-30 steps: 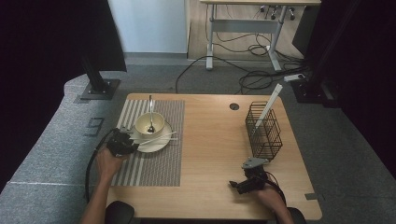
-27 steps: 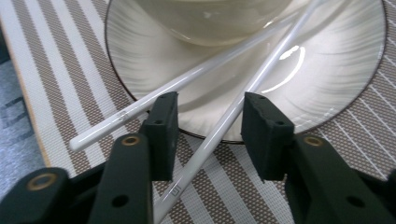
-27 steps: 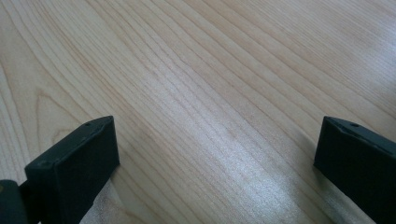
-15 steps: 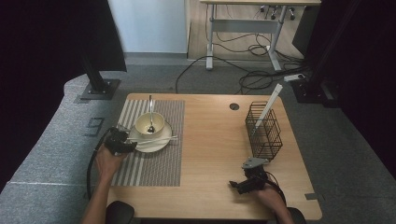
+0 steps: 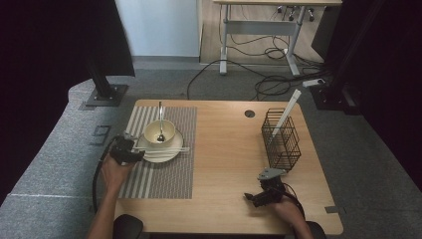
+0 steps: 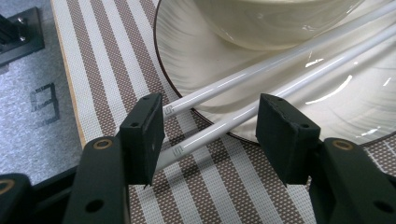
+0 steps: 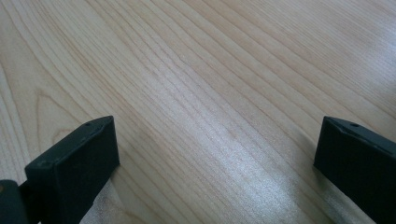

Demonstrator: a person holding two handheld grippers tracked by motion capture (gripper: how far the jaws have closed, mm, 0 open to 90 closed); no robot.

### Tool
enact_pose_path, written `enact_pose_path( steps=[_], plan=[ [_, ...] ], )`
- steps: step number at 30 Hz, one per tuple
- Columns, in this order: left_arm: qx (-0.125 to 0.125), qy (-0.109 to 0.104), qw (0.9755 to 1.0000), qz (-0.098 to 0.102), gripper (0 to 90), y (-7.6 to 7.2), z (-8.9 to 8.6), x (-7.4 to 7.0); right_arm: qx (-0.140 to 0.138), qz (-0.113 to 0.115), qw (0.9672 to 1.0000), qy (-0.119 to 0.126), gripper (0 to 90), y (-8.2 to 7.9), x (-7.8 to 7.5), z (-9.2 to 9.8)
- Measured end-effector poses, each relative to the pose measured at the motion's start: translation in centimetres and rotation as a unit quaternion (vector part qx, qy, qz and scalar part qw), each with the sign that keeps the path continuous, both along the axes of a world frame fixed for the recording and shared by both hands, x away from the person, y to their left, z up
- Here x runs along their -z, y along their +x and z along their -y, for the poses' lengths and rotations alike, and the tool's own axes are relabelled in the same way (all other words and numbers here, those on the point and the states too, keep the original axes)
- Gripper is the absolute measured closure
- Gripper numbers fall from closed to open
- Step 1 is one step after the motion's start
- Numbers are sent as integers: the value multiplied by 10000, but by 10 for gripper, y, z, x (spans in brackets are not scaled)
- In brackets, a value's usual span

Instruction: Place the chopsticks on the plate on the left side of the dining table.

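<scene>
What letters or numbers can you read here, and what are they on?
"S": a small mark near the end of each chopstick, too small to be sure.
"9" or "6": a dark figure on the grey floor; which way up, I cannot tell.

A wooden table (image 5: 224,164) is seen on a grey carpeted floor (image 5: 358,144). A striped placemat (image 5: 164,172) is laid on its left part. A black wire basket (image 5: 281,142) is stood near the right edge, and a white stick (image 5: 286,112) is leaned in it, tilted up and to the right. A round cable hole (image 5: 250,113) is cut in the tabletop near the far edge. Beyond the table, a desk frame (image 5: 259,30) is set against the wall, with black cables (image 5: 268,84) strewn beneath it. A dark stand (image 5: 104,89) is placed at the far left.
</scene>
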State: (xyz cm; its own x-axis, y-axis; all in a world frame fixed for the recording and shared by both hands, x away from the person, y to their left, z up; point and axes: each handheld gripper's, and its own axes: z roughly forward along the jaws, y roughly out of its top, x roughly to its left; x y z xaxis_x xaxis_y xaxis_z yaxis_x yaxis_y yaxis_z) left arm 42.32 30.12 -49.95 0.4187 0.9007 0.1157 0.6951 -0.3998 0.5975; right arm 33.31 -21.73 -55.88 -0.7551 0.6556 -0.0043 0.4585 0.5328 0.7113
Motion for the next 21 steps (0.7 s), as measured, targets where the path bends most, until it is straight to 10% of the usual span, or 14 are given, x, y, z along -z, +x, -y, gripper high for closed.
enact_pose_path(
  steps=[8, 14, 21],
  plan=[
    [136, -709, 9972, 174, 314, -13, -11, -1, 1, -1, 10000, 0, 0, 0, 0, 0],
    [297, -1362, 9894, 403, 191, -25, -14, 3, 1, -5, 10000, -5, 0, 0, 0, 0],
    [598, -1610, 9834, 585, 104, -36, -1, 5, 7, -9, 10000, 1, 0, 0, 0, 0]
  ],
)
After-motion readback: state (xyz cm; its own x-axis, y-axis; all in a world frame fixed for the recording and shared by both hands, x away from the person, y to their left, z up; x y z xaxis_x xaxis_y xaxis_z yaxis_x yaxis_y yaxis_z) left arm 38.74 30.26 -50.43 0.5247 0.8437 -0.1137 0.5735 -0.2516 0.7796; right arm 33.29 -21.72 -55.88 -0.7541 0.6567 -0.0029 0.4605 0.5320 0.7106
